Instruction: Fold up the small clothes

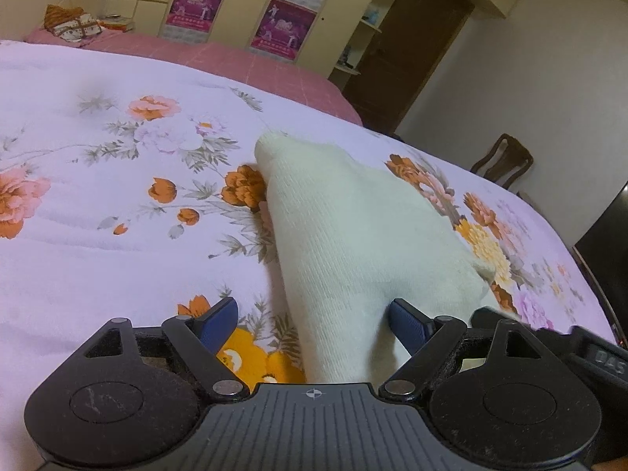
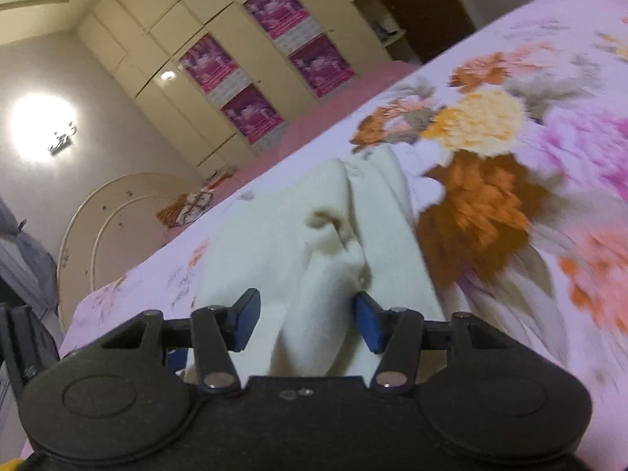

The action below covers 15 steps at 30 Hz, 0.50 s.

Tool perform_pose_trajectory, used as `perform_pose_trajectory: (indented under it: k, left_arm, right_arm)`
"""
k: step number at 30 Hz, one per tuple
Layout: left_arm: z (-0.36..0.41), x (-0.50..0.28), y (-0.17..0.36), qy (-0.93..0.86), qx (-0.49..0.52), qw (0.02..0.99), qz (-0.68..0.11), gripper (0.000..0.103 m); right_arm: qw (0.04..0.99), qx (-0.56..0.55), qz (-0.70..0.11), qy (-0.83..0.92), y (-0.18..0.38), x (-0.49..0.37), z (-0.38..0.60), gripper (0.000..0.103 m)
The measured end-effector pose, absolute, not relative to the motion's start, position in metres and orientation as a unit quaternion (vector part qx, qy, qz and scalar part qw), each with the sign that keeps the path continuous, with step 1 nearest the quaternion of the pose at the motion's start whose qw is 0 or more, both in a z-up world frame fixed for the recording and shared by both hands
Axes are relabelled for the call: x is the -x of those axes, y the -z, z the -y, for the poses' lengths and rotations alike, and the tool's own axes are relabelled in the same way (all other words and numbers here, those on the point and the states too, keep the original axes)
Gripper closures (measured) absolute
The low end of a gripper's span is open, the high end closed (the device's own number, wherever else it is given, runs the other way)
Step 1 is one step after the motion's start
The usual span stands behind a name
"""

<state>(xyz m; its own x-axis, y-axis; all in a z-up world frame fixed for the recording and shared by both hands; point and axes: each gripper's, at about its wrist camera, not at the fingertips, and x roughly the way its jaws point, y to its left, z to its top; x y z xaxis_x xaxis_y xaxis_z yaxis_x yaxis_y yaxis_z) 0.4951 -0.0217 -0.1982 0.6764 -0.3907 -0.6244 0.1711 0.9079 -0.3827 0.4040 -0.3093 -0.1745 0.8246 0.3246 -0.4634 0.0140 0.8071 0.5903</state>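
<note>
A small cream knit garment (image 1: 353,227) lies on the floral bedspread (image 1: 98,204). In the left wrist view its near end runs back between my left gripper's (image 1: 314,322) blue pads, which stand wide apart; the right pad (image 1: 408,324) touches the cloth, the left pad (image 1: 219,320) is clear of it. In the right wrist view the same garment (image 2: 274,243) lies bunched and creased between my right gripper's (image 2: 306,320) blue pads, which are also apart and not closed on it. The right wrist view is tilted and blurred.
A pink sheet (image 1: 235,55) covers the far side of the bed, with folded cloth (image 1: 72,23) at its corner. Cream wardrobes with purple posters (image 1: 196,0) stand behind. A wooden chair (image 1: 506,161) and a dark door (image 1: 416,39) are at the right.
</note>
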Motion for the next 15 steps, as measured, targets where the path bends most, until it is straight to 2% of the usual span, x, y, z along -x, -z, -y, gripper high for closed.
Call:
perform_pose_trajectory:
  k: [2,5,8,10,13,15]
  left_arm:
    - [0.019,-0.495,0.196,0.154,0.152,0.903,-0.371,0.019]
    - [0.015,-0.495,0.196,0.154,0.152,0.904,-0.369,0.019]
    - [0.013,-0.496,0.198,0.152,0.156,0.903,-0.37,0.019]
    - [0.016,-0.495,0.198,0.152,0.15,0.905,-0.369,0.019]
    - [0.017,-0.496,0.198,0.154,0.143,0.905,-0.37,0.019]
    - [0.017,-0.497,0.198,0.152,0.145,0.905,-0.37,0.019]
  right_arm:
    - [0.899,-0.308,-0.301,-0.075,0.177,-0.408,0.314,0.052]
    - [0.894,-0.331,-0.297,-0.059,0.177,-0.378,0.323,0.046]
    - [0.895,-0.313,-0.308,-0.083,0.18,-0.372,0.322,0.047]
    - [0.901,-0.301,-0.3,-0.089,0.174,-0.378,0.325,0.047]
    - [0.911,-0.287,-0.281,-0.093,0.17,-0.393,0.331,0.037]
    - [0.899,-0.291,-0.304,-0.122,0.172,-0.413,0.333,0.04]
